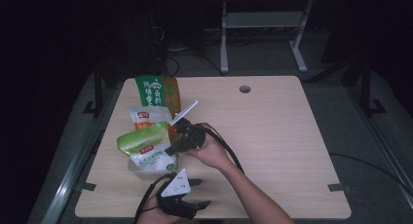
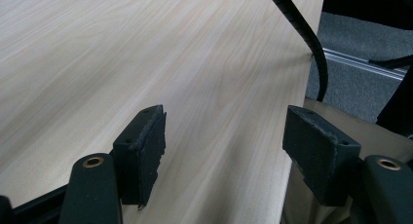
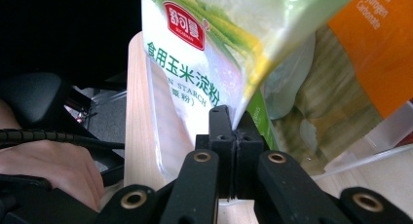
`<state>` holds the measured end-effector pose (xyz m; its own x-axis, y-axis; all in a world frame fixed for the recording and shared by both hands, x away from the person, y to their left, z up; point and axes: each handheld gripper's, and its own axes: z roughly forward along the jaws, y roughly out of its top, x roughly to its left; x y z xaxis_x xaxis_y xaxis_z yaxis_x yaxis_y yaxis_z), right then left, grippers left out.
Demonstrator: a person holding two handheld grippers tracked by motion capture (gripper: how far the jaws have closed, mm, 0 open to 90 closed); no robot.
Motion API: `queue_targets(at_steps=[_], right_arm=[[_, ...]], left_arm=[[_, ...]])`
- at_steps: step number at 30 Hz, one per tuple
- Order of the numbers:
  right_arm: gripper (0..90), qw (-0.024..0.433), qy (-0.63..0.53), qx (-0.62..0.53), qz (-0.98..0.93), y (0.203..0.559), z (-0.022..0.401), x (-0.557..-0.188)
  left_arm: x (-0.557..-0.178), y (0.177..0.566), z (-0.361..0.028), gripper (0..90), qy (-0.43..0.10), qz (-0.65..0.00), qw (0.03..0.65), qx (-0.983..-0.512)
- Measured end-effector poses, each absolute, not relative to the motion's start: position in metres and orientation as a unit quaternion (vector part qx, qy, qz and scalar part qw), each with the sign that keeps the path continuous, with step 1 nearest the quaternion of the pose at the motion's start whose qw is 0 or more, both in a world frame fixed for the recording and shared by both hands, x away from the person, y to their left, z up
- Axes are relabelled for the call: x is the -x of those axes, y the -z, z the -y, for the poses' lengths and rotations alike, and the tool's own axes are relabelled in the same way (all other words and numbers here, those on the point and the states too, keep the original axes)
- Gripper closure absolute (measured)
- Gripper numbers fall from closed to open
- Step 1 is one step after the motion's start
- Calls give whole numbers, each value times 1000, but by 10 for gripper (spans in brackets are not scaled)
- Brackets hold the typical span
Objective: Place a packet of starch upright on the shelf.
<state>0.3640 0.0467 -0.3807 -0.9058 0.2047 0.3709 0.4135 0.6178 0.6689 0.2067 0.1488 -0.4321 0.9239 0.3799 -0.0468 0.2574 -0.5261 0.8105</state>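
A light wooden table (image 1: 272, 136) took up most of the high view, with a round cable hole (image 1: 245, 89) near its far edge and dark floor around it. On its left part stood a clear plastic bin (image 1: 146, 171) holding several upright food pouches: a green and orange pouch (image 1: 158, 91) at the far end, a white pouch with a red label (image 1: 146, 117) just in front of it, and nearest the person a green-topped cornstarch bag (image 1: 146, 146) leaning over the bin's near end. In the right gripper view that bag (image 3: 195, 73) showed a red logo and green print, with an orange-labelled pouch (image 3: 375, 44) beside it and the bin's clear rim (image 3: 370, 146) below. The right gripper (image 1: 181, 141), reached across from the right by a bare forearm, sat against the bag's right edge; its 2 jaws were pressed together on the bag's lower corner (image 3: 233, 131). The left gripper (image 1: 195, 197) hovered at the near table edge, just in front of the bin and apart from it, a grey 3-cornered plate (image 1: 176, 185) on top. Its jaws stood wide apart over bare wood (image 2: 221, 131), nothing between them, with a black cable (image 2: 304, 34) trailing off the table edge.
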Motion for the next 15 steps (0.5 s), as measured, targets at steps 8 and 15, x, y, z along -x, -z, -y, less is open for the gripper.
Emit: queue_targets(at_steps=[8, 15], right_arm=[[713, 120, 426, 177, 879, 374, -32, -362], [632, 115, 436, 192, 872, 368, -14, -359]], left_arm=[[-210, 434, -151, 306, -66, -189, 450, -870], [-212, 435, -151, 305, -66, -199, 450, -868]])
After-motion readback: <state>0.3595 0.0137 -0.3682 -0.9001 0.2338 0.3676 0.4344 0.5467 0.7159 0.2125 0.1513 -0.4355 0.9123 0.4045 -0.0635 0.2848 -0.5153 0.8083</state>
